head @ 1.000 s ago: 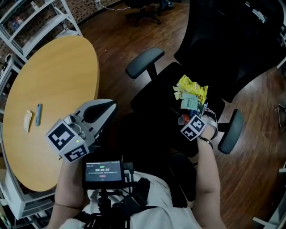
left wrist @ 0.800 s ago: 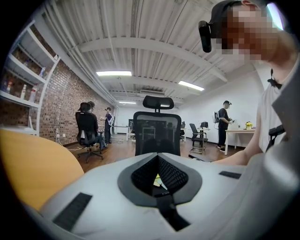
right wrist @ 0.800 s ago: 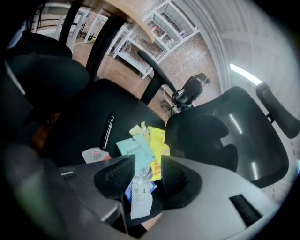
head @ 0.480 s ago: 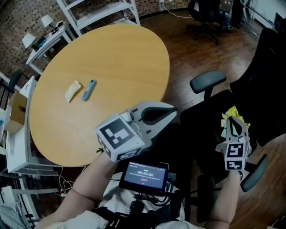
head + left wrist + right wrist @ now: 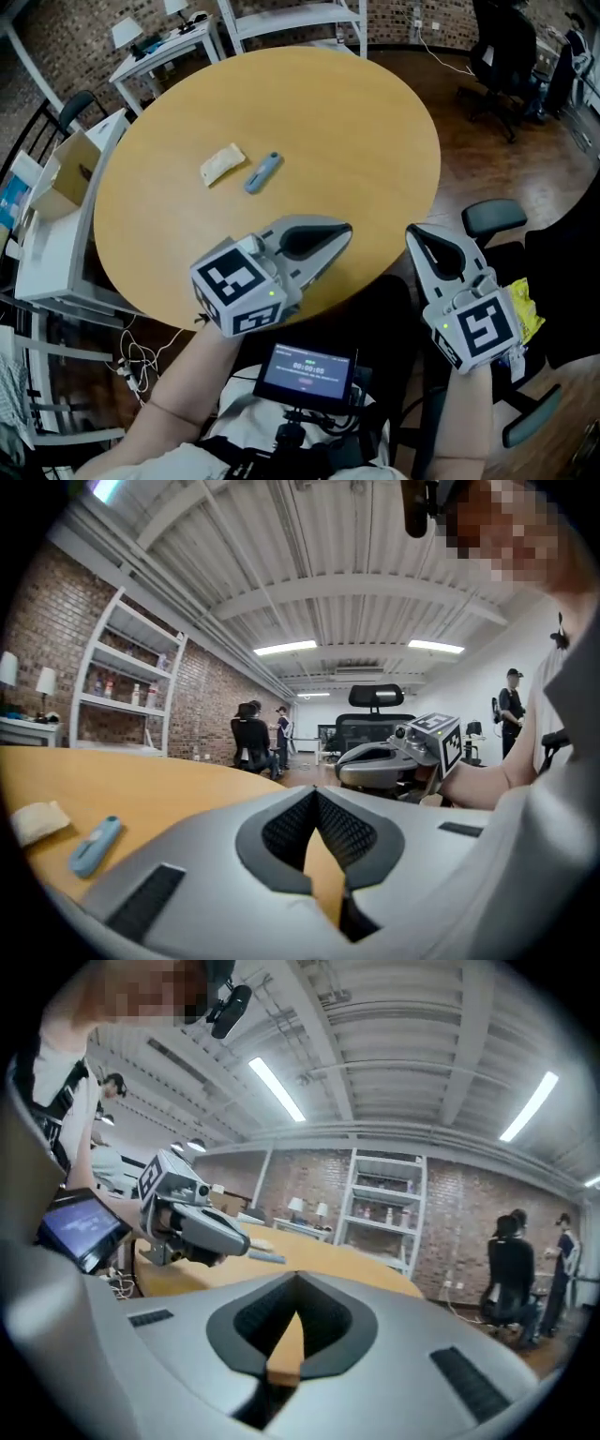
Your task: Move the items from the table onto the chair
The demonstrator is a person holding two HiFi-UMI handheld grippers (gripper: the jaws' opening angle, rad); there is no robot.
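Two items are left on the table (image 5: 375,122): a beige packet (image 5: 222,164) and a blue stick (image 5: 262,173). They lie side by side and just apart, well ahead of your left gripper (image 5: 342,230) and off to its left.

Both grippers are closed with nothing in them. In each gripper view the jaws meet at the tips, and only tabletop shows through the notch behind them.

You hold both about level, pointing across the table. The left is over the near edge and the right gripper (image 5: 417,234) is just beside it, at the rim nearest the chair (image 5: 492,217). That suits a reach, in my judgement, with noses aimed at the far side where the work lies.

Behind and to the right of your right gripper, yellow packets (image 5: 525,314) lie on the chair seat, so part of the job looks done.

The left gripper is nearer to both items, so it seems the natural one to go. You will need to part its jaws before you arrive, since shut they would only push things along. The beige packet looks flat and soft, and the blue stick is slim and could skid on the smooth top. Take one item at a time, across its narrow side.
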